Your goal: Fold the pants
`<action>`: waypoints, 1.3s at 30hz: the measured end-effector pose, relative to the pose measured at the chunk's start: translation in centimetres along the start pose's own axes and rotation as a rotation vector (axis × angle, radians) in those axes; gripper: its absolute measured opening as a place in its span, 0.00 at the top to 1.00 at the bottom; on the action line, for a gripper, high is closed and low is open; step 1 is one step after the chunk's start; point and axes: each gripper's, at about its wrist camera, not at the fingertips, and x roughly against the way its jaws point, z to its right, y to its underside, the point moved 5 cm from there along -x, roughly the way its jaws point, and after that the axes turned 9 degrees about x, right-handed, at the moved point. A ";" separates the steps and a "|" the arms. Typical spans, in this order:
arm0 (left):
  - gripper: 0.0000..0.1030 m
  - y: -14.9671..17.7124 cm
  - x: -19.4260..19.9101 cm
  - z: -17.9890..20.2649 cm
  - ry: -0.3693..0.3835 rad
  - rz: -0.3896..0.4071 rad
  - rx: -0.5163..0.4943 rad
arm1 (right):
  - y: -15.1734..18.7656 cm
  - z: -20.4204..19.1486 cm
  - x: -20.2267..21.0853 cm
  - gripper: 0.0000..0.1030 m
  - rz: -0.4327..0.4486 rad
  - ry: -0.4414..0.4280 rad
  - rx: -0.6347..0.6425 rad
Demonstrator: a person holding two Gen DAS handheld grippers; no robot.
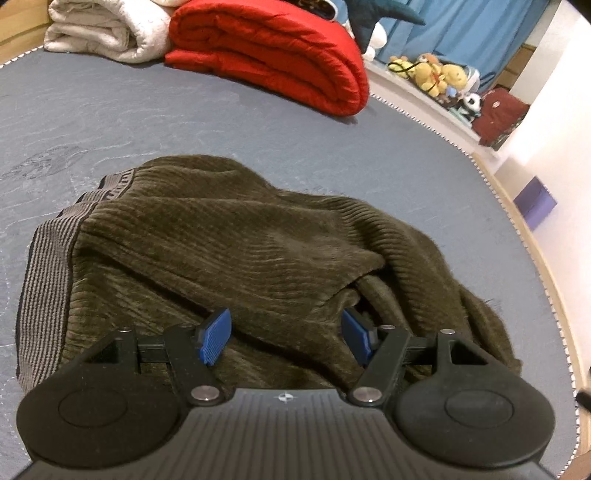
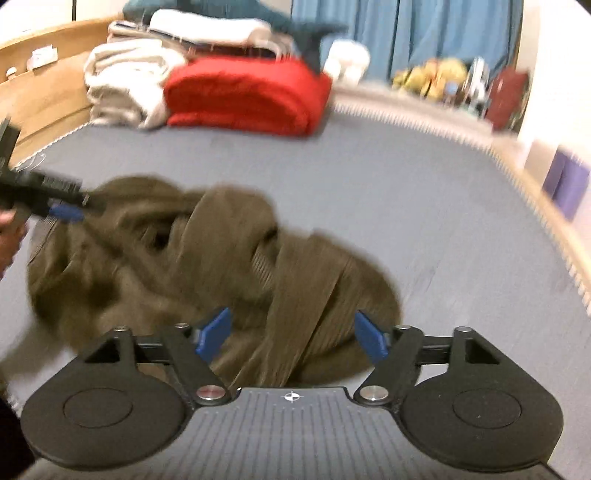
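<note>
Olive-brown corduroy pants lie in a crumpled heap on the grey-blue bed sheet. Their striped grey waistband shows at the left. My left gripper hovers over the near side of the heap, its blue pads wide apart and pressing on nothing. The right wrist view is blurred. There the pants spread out, with a long fold running toward my right gripper. That gripper stands open above the cloth. The left gripper is over the heap's far left, held by a hand.
A folded red blanket and white bedding are stacked at the head of the bed. Plush toys and a dark red bag line the far right. The mattress edge curves along the right, with a purple box beyond it.
</note>
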 end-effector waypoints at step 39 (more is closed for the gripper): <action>0.26 0.6 -0.5 1.2 0.018 -0.033 -0.054 | 2.6 6.5 -9.4 0.87 -0.096 0.163 -0.164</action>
